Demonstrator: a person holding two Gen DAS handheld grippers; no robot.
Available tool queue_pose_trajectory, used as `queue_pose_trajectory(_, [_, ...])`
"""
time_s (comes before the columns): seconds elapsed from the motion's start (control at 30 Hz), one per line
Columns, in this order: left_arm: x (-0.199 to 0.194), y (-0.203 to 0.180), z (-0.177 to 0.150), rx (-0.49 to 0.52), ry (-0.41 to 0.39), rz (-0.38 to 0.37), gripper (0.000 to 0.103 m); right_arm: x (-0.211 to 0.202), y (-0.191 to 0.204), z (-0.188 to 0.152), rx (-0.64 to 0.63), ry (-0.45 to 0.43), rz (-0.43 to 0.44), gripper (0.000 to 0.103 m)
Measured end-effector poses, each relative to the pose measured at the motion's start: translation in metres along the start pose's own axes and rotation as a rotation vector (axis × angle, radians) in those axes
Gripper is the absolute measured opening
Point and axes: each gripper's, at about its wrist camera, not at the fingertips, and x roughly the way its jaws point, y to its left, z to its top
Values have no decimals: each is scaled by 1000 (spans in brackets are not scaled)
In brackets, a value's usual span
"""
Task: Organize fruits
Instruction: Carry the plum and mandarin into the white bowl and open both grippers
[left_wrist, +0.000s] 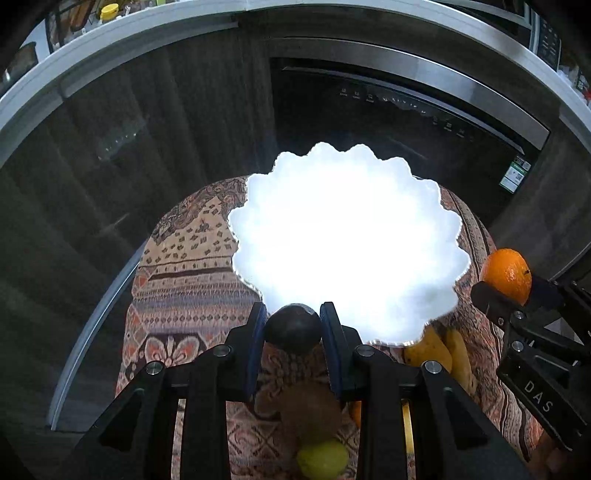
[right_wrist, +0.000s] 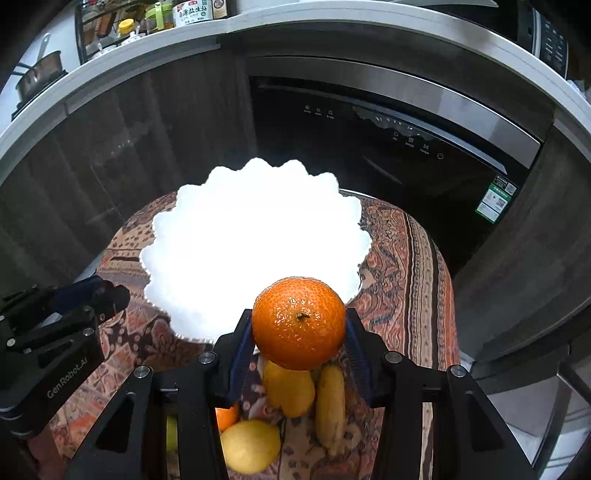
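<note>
My left gripper (left_wrist: 293, 325) is shut on a small dark round fruit (left_wrist: 293, 328), held over the near rim of a white scalloped plate (left_wrist: 347, 236) that is washed out by glare. My right gripper (right_wrist: 299, 325) is shut on an orange (right_wrist: 299, 323), also at the near rim of the plate (right_wrist: 255, 243). In the left wrist view the orange (left_wrist: 506, 275) and the right gripper (left_wrist: 517, 295) show at the right edge. The left gripper (right_wrist: 99, 291) shows at the left in the right wrist view. Below lie a lemon (right_wrist: 249, 445), yellow fruits (right_wrist: 290, 387) and a banana (right_wrist: 330, 402).
The plate stands on a small table under a patterned cloth (left_wrist: 184, 266). Behind it are dark cabinet fronts and a built-in appliance (right_wrist: 388, 147) under a white counter (right_wrist: 110, 62) with jars and a pan. A yellow-green fruit (left_wrist: 321, 459) and a brown one (left_wrist: 310, 410) lie beneath the left gripper.
</note>
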Motion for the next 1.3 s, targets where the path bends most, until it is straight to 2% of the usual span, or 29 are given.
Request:
queue_pose_trajectory(0.67, [59,6,29,-11,70,-5,31,57,-1,20,-3,76,0,48])
queue_pose_trajectory(0.8, [60,7,29,-19,58,3,58,63,-1,22,8,90,17,48])
queue_pose_trajectory(0.9, [60,9,29,-21,53,22,63,63,-1,22,7,81,0,50])
queue_pose_trajectory(0.97, [59,11,29,-27,52,26,67,59,0,23,-4,60,-29,60])
queue_pose_trajectory(1.03, [58,13,28,-30,49,35,74,55,0,25,-6,41,-58,78])
queue_pose_trajectory(1.13, [53,14,27,-37,36,53,87,45,1,28,-18,10,-91,82])
queue_pose_trajectory(1.3, [38,14,26,-37,7,67,92,32,1,29,-18,-7,-100,84])
